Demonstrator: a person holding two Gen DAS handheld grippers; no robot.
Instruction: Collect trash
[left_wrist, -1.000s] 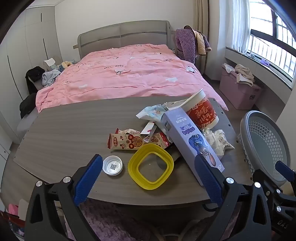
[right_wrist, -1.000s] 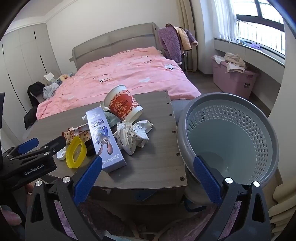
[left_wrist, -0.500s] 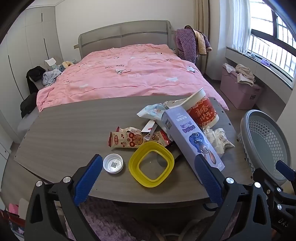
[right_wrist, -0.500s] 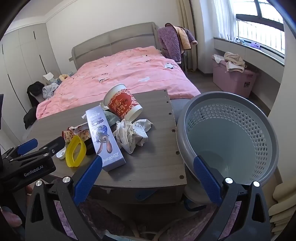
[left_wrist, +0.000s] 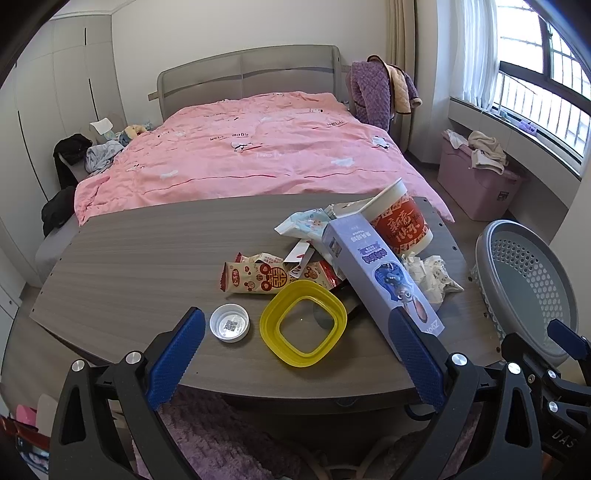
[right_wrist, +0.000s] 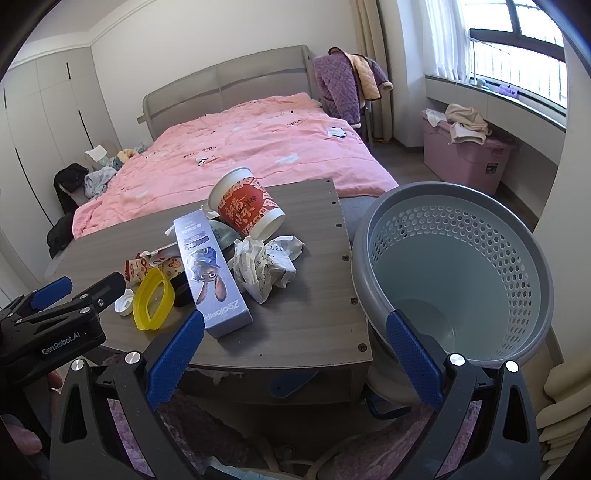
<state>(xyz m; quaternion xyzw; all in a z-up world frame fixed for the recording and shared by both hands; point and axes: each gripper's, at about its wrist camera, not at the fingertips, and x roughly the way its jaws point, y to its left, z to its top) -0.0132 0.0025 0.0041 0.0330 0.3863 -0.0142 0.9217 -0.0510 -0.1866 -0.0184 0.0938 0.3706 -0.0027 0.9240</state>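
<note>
Grey wood counter (left_wrist: 140, 266) holds untouched trash; both grippers, left gripper (left_wrist: 295, 354) and right gripper (right_wrist: 295, 350), remain wide and empty, barely nearer; collecting hasn't begun.

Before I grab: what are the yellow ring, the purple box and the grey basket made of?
Yellow ring: looks like soft glossy plastic or silicone, with rounded, slightly translucent walls. Purple box: printed cardboard with sharp folded edges and a satin sheen. Grey basket: moulded matte plastic, its wall perforated with regular holes.
</note>
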